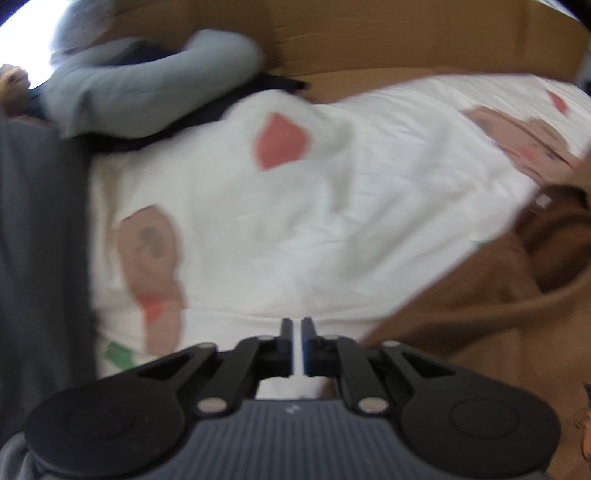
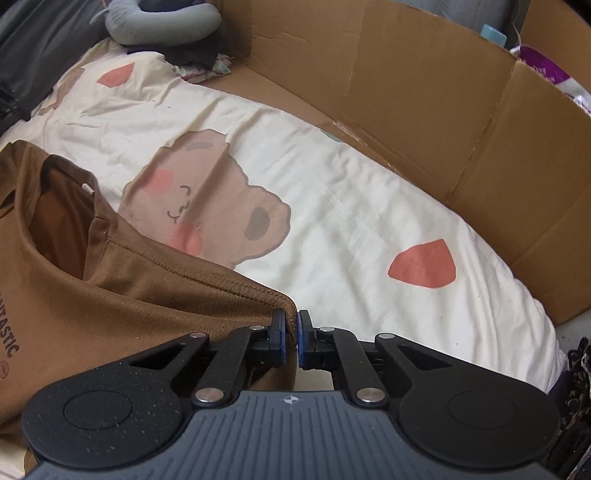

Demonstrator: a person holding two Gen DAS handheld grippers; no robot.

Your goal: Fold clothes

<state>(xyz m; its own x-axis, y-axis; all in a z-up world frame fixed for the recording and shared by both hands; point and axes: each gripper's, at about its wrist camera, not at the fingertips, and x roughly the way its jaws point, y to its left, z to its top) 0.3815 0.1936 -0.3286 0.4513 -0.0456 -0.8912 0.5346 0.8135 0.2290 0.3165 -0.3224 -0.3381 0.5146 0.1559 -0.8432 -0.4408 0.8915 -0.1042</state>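
Right hand-held gripper (image 2: 291, 325): reaching forward low over the bed, its jaws nearly together and pinching a hemmed edge of the brown T-shirt (image 2: 110, 295) between the blue-lined pads.

Brown T-shirt: lying at the left of the right wrist view on the cream bedsheet (image 2: 351, 192), neck opening gaping, dark lettering partly showing at its far left edge. In the left wrist view the same garment (image 1: 498, 302) is lying at the right.

Left hand-held gripper (image 1: 296, 326): pointing forward over the sheet (image 1: 295, 203), jaws drawn close with a thin slit between them; this view is blurring, and whether any cloth is sitting in the slit cannot be told.

Bedsheet: printed with bear faces and red shapes, covering the bed.

Cardboard panels (image 2: 424, 92): standing along the far side of the bed.

Grey padded item (image 2: 159, 22): resting on dark clothing at the far corner of the sheet.
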